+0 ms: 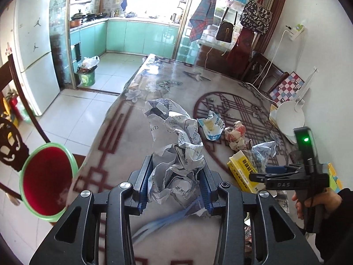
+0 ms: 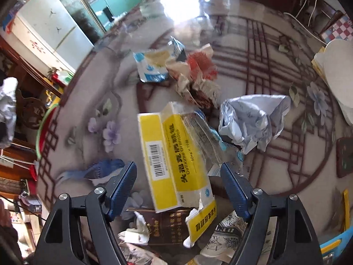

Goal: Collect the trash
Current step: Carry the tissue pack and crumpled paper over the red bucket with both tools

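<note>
Right wrist: torn wrappers [image 2: 194,70] lie beyond yellow box [image 2: 174,156].

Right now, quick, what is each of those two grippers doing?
Left gripper: closed on the crumpled printed white paper.
Right gripper: open, straddling the yellow-and-white cardboard medicine box, holding nothing.

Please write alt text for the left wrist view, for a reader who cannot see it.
The left gripper is shut on a large crumpled printed paper above a patterned table. A red bin with a green rim waits at the left; more trash and the right gripper lie to the right.
</note>
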Demonstrator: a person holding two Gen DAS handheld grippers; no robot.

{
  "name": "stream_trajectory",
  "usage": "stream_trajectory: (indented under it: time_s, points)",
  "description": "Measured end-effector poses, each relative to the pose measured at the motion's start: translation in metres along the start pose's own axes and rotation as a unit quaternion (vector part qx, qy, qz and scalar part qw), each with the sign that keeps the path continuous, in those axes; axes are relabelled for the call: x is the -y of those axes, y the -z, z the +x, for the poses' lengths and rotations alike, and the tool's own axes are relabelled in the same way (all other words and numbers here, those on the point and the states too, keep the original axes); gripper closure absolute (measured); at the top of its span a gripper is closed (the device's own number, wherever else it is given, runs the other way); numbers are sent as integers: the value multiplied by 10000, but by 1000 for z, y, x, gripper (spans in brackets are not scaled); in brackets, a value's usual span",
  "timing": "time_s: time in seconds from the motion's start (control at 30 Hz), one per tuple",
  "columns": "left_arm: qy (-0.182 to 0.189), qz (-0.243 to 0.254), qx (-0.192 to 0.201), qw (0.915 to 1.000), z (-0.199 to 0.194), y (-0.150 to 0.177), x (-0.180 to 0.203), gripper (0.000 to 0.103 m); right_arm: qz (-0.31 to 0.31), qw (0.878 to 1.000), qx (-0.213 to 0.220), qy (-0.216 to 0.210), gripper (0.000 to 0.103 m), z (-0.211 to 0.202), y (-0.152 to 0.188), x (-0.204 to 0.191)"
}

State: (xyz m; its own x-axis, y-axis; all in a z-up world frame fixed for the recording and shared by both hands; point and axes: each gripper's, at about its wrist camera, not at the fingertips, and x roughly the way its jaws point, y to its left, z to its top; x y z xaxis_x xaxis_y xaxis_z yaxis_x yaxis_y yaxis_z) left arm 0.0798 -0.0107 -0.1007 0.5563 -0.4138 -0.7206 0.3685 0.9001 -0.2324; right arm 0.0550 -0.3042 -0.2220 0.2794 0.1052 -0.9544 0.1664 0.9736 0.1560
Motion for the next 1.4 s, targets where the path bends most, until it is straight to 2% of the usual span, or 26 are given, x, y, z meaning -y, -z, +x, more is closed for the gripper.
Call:
stream_trajectory:
  time_s: [0.07,0.1,0.17,0.2,0.3,0.43,0.67,0.9,1.13,1.4]
  points:
    - [54,-12,-8,10000,1,-3,-6,65,60,9997,-206,136,25,14,-3,2]
    - [73,-8,-11,10000,1,-4,-8,65,127,9995,-269,48,26,19,-2,3]
    - [82,-10,-33,10000,2,-6,-14,65,246,9992,-301,-135,48,24,-1,3]
    - [83,-16,-42,10000,2,-7,-16,65,285,9991,-285,-165,65,23,0,2]
    - [116,-22,-80,9999,3,-10,-24,65,389,9987,-142,-290,69,15,1,-1]
    - [147,41,-125,9998,4,-14,-33,65,455,9983,285,-215,70,-14,0,-14]
    - [260,111,-101,9996,1,-21,-53,65,294,9947,986,-50,70,-77,-4,-62]
    - [211,163,-52,9996,-10,-20,-78,65,46,9889,1480,123,70,-114,-15,-123]
    - [-117,53,49,9999,-26,-20,-113,65,-298,9853,1680,-33,70,-121,-26,-186]
    - [-621,-282,134,9976,-45,-10,-165,65,-864,9826,1585,-438,70,-105,-38,-268]
